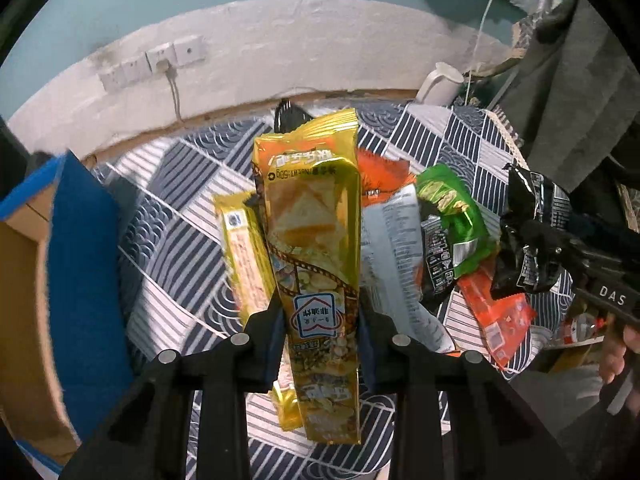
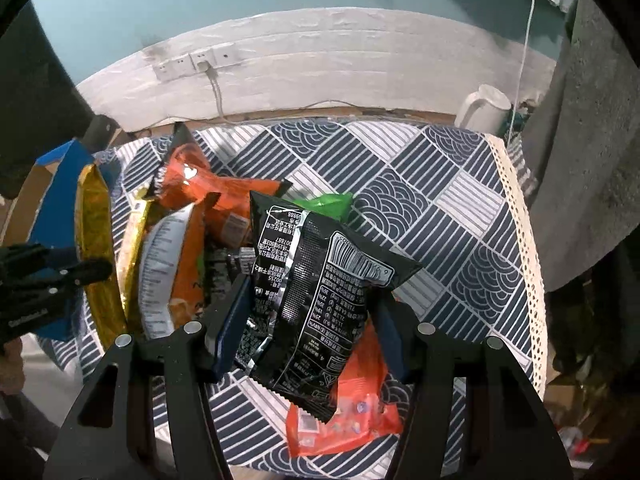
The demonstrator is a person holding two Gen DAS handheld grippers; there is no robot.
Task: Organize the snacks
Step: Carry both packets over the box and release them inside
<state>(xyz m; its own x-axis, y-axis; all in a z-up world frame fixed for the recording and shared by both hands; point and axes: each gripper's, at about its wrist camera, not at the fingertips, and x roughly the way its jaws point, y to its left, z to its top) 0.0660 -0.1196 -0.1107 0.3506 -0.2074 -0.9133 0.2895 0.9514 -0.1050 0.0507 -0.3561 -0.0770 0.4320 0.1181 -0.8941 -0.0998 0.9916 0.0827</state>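
Observation:
My left gripper [image 1: 320, 320] is shut on a tall gold snack bag [image 1: 312, 216], held upright above the patterned tablecloth [image 1: 180, 208]. A second gold bag [image 1: 244, 240] lies just left of it. My right gripper [image 2: 312, 312] is shut on a black snack bag [image 2: 320, 272], lifted over a red packet [image 2: 360, 408]. On the cloth between the two grippers lie an orange bag [image 2: 192, 184], a white-backed orange bag [image 2: 168, 264] and a green bag [image 1: 448, 204]. In the right wrist view, the left gripper [image 2: 92, 268] and its gold bag [image 2: 96, 248] show at the left edge.
A cardboard box with blue flaps [image 1: 80, 260] stands at the table's left side. A white jug [image 2: 484, 110] sits at the far right corner beside dark hanging fabric [image 2: 580, 160]. Wall sockets with a plugged cable [image 2: 200, 62] are behind the table. A lace trim [image 2: 528, 248] marks the right edge.

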